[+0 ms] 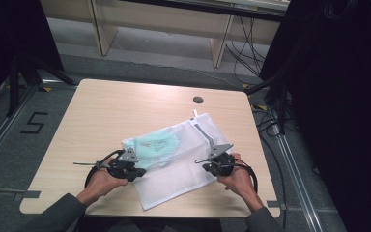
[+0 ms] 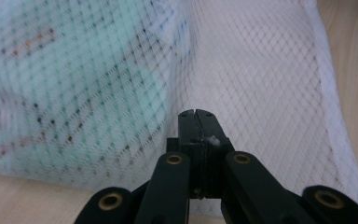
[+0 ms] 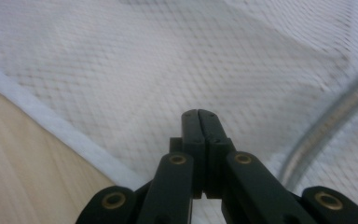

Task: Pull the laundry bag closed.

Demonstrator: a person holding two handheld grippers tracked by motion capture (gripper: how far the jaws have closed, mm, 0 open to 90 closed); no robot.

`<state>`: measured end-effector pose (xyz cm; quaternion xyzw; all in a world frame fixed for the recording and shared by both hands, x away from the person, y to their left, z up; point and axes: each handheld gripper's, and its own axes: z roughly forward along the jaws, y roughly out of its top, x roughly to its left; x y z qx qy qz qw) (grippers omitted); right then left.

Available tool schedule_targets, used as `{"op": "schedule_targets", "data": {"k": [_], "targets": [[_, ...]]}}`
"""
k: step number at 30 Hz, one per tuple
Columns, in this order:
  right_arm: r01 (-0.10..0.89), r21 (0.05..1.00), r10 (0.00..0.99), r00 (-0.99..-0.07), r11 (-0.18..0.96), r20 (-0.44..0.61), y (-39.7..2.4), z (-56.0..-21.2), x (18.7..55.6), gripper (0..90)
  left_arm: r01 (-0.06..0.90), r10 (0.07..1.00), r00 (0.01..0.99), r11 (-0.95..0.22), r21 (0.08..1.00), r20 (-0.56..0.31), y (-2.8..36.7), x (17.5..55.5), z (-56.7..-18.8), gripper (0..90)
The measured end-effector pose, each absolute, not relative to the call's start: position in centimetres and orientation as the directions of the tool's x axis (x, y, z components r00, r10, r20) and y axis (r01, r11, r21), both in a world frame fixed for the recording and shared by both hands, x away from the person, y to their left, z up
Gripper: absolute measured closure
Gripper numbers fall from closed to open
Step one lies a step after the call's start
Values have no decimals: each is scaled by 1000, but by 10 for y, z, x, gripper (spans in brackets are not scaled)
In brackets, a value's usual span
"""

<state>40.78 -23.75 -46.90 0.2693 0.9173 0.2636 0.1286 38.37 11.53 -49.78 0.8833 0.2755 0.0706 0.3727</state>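
In each gripper view the two black jaws are pressed together with no gap. Whether either has pinched a fold of mesh between them cannot be told, since the tips lie right against the netting.

The left gripper (image 2: 196,113) sits over the white mesh bag (image 1: 183,159) at its left side, just beside the pale green garment (image 1: 159,145) showing through the net. The right gripper (image 3: 199,113) rests on the bag's right side, near a grey zip strip (image 3: 326,121) that curves past it. The bag lies flat on the tabletop (image 1: 106,111), toward the near edge, its lower corner close to that edge.

The likely risk is a slip. Thin mesh may slide out of closed jaws if pulled, or a snagged thread could tear. Pulling the two sides apart unevenly might drag the bag off the near edge.
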Motion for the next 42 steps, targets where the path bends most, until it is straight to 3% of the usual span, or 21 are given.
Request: {"op": "schedule_targets", "data": {"k": [12, 27, 32, 42], "targets": [[449, 451, 528, -847, 771, -59, -241, -485, 411, 900, 492, 592, 802, -570, 658, -86, 134, 401, -507, 895], [331, 454, 386, -922, 827, -32, -199, -487, 387, 900, 545, 650, 756, -552, 631, -84, 166, 421, -505, 894], [308, 462, 355, -935, 832, -16, -187, -487, 381, 900, 521, 645, 764, -596, 612, -21, 175, 424, -502, 893], [273, 462, 312, -950, 844, -8, -166, -488, 374, 900, 544, 667, 745, -600, 586, -10, 189, 428, -500, 892]]}}
